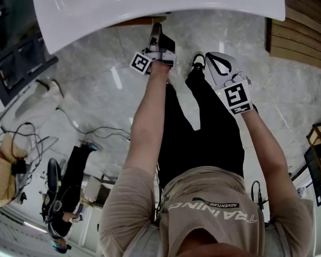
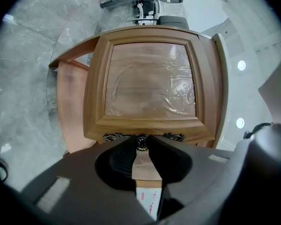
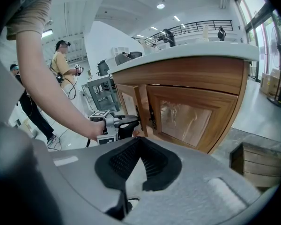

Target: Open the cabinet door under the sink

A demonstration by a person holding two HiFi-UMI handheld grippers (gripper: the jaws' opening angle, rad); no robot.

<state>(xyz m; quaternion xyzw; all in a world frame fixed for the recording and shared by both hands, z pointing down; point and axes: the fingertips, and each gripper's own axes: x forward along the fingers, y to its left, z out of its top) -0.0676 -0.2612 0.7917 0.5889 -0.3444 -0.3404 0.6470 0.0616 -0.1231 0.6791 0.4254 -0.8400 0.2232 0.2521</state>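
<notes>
Cabinet door [image 2: 150, 78] ajar, knob [image 2: 141, 142] in left gripper [image 2: 141, 145]

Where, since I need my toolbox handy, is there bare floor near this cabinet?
Bare marble floor lies between the right gripper and the wooden crate; another patch lies left of the left gripper, below the sink rim. Lower left is crowded with cables.

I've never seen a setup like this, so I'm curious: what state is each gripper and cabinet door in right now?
Left gripper: shut on the door knob.
Right gripper: shut, holding nothing.
Left cabinet door: seems pulled slightly ajar.
Right cabinet door: closed.
</notes>
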